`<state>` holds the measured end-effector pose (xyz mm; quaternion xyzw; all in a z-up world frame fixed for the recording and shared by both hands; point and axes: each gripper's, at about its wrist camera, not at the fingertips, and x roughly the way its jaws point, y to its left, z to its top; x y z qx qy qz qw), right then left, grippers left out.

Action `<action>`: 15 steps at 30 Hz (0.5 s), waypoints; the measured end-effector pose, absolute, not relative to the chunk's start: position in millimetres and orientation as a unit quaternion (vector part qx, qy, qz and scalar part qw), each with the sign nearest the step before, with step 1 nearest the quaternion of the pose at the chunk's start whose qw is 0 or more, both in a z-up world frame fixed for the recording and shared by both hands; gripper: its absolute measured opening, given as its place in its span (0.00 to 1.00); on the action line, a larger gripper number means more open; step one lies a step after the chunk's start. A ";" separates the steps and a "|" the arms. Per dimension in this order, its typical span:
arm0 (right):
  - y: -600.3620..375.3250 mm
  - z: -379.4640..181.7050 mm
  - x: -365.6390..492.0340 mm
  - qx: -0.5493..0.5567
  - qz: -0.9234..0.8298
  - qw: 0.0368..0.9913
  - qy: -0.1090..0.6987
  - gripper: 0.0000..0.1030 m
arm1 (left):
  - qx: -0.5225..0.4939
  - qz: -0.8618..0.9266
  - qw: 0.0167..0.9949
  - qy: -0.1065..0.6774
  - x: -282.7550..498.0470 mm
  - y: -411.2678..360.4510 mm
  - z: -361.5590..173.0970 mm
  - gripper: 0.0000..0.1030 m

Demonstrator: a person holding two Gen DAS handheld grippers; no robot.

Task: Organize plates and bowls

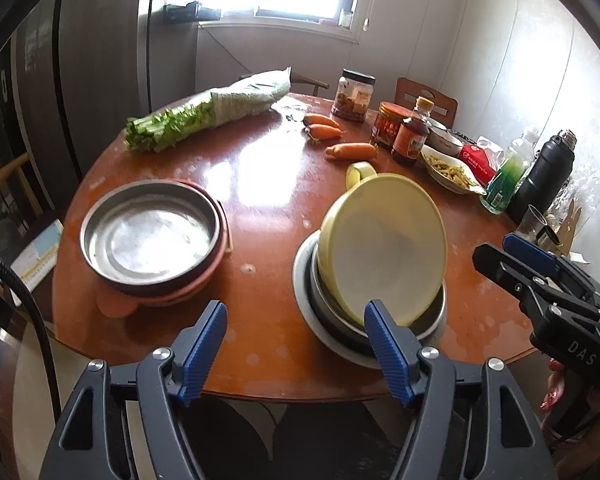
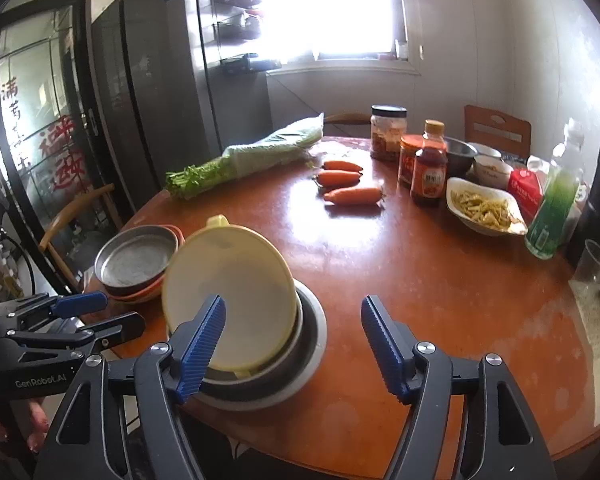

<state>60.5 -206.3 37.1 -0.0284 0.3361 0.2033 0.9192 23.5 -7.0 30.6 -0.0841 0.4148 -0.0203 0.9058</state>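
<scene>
A pale yellow bowl (image 1: 384, 240) (image 2: 232, 280) with a handle leans tilted inside a steel bowl (image 1: 434, 314) (image 2: 300, 334), which sits on a white plate (image 1: 303, 280) (image 2: 321, 320) near the table's front edge. To the left, a steel dish (image 1: 152, 232) (image 2: 136, 260) rests on a dark bowl (image 1: 204, 272) over an orange one (image 1: 116, 304). My left gripper (image 1: 295, 312) (image 2: 120, 312) is open in front of the gap between both stacks, holding nothing. My right gripper (image 2: 293, 306) (image 1: 496, 250) is open too, just right of the yellow bowl, nothing between its fingers.
On the round wooden table (image 1: 260, 184) lie wrapped greens (image 1: 204, 116), carrots (image 2: 344, 184), jars and a sauce bottle (image 2: 428, 172), a dish of food (image 2: 484, 208), a green bottle (image 2: 552, 216) and a black flask (image 1: 544, 176). Chairs stand around it.
</scene>
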 end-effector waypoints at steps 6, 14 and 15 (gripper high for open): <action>-217.3 15.6 68.2 -0.013 0.186 0.914 0.361 0.72 | -0.075 -0.028 0.898 0.432 30.6 -17.5 16.1 0.71; -224.7 6.7 81.4 0.008 0.187 0.908 0.374 0.73 | -0.100 -0.028 0.890 0.443 45.7 -15.8 3.2 0.76; -224.5 4.3 84.8 0.014 0.189 0.906 0.379 0.73 | -0.099 -0.029 0.890 0.444 47.8 -16.0 1.9 0.76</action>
